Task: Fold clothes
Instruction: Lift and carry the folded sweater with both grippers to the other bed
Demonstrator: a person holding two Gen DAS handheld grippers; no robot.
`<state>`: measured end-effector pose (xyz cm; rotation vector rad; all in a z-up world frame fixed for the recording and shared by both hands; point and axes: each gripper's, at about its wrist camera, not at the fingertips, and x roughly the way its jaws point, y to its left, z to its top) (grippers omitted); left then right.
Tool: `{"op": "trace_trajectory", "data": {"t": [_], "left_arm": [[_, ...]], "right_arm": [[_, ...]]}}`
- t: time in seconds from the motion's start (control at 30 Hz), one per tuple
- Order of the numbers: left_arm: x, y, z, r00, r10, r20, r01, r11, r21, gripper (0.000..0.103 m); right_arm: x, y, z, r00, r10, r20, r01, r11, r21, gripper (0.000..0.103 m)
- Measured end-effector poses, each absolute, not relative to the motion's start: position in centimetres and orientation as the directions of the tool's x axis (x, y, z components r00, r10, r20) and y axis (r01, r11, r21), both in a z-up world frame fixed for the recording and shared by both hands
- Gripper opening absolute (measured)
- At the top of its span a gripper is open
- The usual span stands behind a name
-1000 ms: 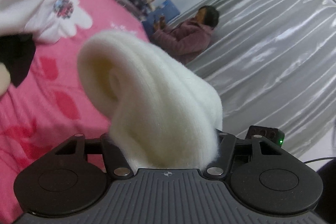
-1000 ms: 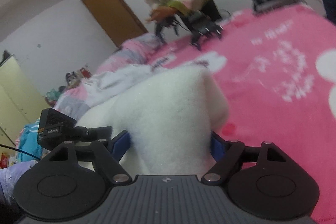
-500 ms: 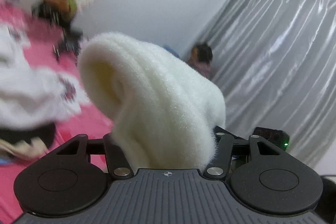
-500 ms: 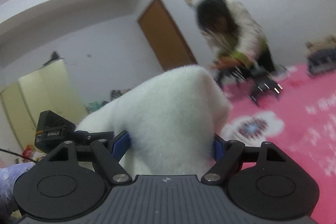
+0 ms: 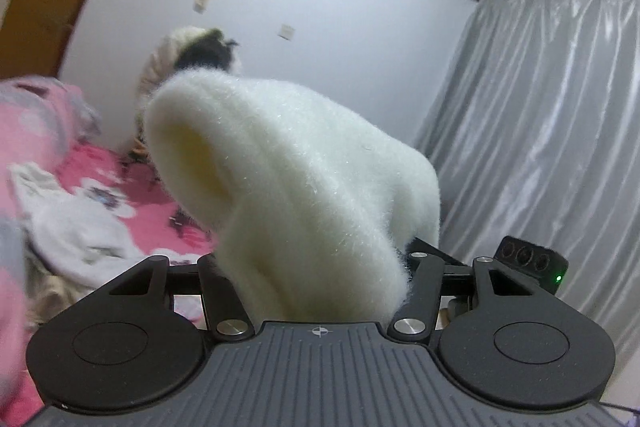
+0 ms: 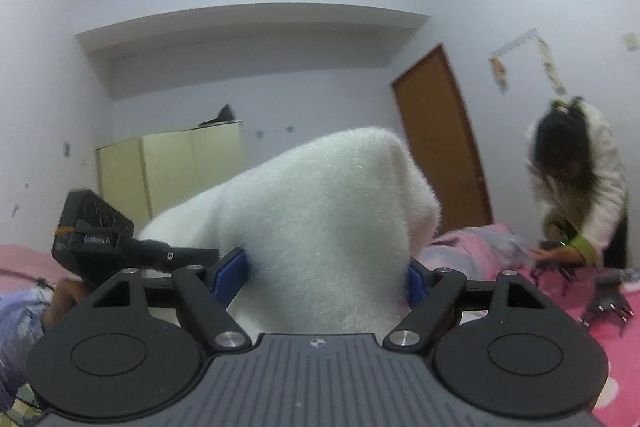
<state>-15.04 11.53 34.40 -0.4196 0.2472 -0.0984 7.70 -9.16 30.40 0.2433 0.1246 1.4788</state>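
A fluffy white garment (image 5: 304, 187) bulges out between the jaws of my left gripper (image 5: 320, 267), which is shut on it. The same white garment (image 6: 332, 227) fills the jaws of my right gripper (image 6: 328, 267), also shut on it. Both grippers are raised and tilted up toward the walls, holding the garment in the air. The fingertips are hidden by the fabric. The other gripper's body (image 6: 96, 235) shows at left in the right wrist view.
A pink bed (image 5: 132, 187) with a white garment (image 5: 76, 227) lies lower left. A person (image 6: 576, 187) bends over the bed (image 6: 600, 307) at right. A brown door (image 6: 440, 135), a yellow wardrobe (image 6: 168, 171) and grey curtains (image 5: 540, 131) stand behind.
Both grippers have lifted and tilted upward with the white garment; the views swung from the pink bed to the walls and ceiling. The grip on the garment is unchanged.
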Motion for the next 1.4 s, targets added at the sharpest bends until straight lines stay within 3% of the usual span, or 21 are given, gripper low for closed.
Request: {"op": "trace_trajectory", "data": {"t": [0.27,0.53,0.83,0.97,1.03,1.1,1.13,1.2,1.3,1.4], "left_arm": [[-21.0,11.7,34.3,0.966,0.010,-0.260,-0.121,0.901,-0.416,0.056],[-26.8,12.9,29.4,0.942,0.110,-0.317,-0.265,0.823,-0.502,0.056],[-33.1,16.5,18.9,0.913,0.153,-0.378,-0.389,0.606,-0.694,0.055],[-36.1,20.0,14.3,0.870,0.261,-0.418,-0.493,0.483,-0.724,0.056],[-37.9,22.7,10.2,0.805,0.352,-0.477,-0.587,0.359,-0.726,0.062],[-39.9,26.6,3.3,0.687,0.419,-0.594,-0.696,0.143,-0.704,0.065],[-41.1,28.0,-0.4,0.648,0.458,-0.609,-0.702,0.050,-0.710,0.083],[-43.3,28.8,-4.3,0.727,0.486,-0.484,-0.561,0.014,-0.828,0.083],[-43.5,27.9,-2.7,0.705,0.497,-0.505,-0.638,0.134,-0.758,0.090],[-43.9,27.5,-1.0,0.666,0.464,-0.584,-0.687,0.077,-0.722,0.090]], "right_arm": [[5.6,-4.6,30.7,-0.058,0.995,0.076,-0.950,-0.079,0.303,0.082],[3.0,-0.6,26.8,-0.205,0.979,-0.011,-0.916,-0.187,0.356,0.082],[-0.8,3.9,19.7,-0.367,0.912,-0.183,-0.854,-0.253,0.454,0.082],[-2.5,8.8,14.9,-0.433,0.868,-0.244,-0.820,-0.268,0.505,0.082],[-3.7,12.8,11.4,-0.473,0.837,-0.276,-0.787,-0.260,0.560,0.082],[-5.4,18.9,6.6,-0.498,0.766,-0.405,-0.767,-0.171,0.619,0.080],[-6.8,21.5,3.9,-0.478,0.730,-0.488,-0.796,-0.124,0.593,0.074],[-9.1,23.0,-0.4,-0.449,0.739,-0.502,-0.843,-0.163,0.513,0.081],[-9.8,22.3,-0.4,-0.434,0.778,-0.454,-0.862,-0.212,0.460,0.081],[-9.7,23.1,-0.1,-0.431,0.761,-0.485,-0.865,-0.197,0.461,0.083]]}}
